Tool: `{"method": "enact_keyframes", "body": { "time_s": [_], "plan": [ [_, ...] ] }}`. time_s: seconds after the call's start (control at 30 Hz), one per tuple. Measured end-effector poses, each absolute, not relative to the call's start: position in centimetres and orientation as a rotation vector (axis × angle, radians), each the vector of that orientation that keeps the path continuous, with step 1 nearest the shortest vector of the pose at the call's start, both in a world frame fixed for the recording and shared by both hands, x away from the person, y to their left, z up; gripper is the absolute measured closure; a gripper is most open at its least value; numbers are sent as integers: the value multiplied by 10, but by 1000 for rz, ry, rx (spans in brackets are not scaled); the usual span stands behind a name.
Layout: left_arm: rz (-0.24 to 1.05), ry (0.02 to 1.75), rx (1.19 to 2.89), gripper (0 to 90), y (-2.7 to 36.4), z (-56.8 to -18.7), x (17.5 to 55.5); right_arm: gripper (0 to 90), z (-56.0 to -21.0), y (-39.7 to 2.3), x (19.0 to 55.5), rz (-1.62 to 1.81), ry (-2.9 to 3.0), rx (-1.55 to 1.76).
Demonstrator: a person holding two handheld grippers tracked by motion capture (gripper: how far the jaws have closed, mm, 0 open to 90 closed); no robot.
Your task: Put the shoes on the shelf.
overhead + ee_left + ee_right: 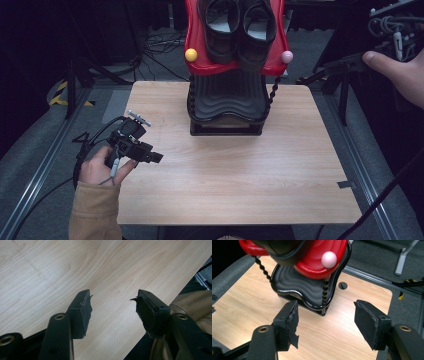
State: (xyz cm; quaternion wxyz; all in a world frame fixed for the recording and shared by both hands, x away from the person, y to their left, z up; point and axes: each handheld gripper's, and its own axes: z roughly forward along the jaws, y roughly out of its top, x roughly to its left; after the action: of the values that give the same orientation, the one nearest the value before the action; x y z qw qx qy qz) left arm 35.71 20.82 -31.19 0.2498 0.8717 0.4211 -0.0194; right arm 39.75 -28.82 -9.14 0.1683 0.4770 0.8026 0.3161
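Note:
A two-tier shoe rack stands at the back middle of the wooden table point(225, 180). Its red upper tier point(196, 45) carries a pair of black shoes point(240, 27); the black ribbed lower tier point(227, 97) is bare. My left gripper point(155, 157) rests low at the table's left edge, pointing right, open with nothing between its fingers point(113, 300). A hand point(400, 75) holds my right gripper up at the far right, beyond the table's edge. Its jaws point(325, 322) stand open and bare, facing the rack's pink knob point(329, 259) and lower tier point(297, 286).
A yellow ball point(190, 54) and a pink ball point(286, 56) cap the rack's front corners. Metal rails point(45, 155) run along both sides of the table. Black stands and cables sit on the floor behind and at the right point(344, 95).

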Motion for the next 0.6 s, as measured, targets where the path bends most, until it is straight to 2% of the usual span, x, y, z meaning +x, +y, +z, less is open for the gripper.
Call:
{"method": "enact_keyframes", "body": {
  "time_s": [0.3,0.53,0.6],
  "plan": [
    [-50,1161,2372,459,209,-314,353,352,-126,-300,384,926,2339,1320],
    [-49,1181,2356,458,213,-315,352,346,-181,-311,377,896,2421,1280],
    [-50,1180,2358,458,212,-316,352,345,-187,-312,377,888,2429,1274]
  ]
}}
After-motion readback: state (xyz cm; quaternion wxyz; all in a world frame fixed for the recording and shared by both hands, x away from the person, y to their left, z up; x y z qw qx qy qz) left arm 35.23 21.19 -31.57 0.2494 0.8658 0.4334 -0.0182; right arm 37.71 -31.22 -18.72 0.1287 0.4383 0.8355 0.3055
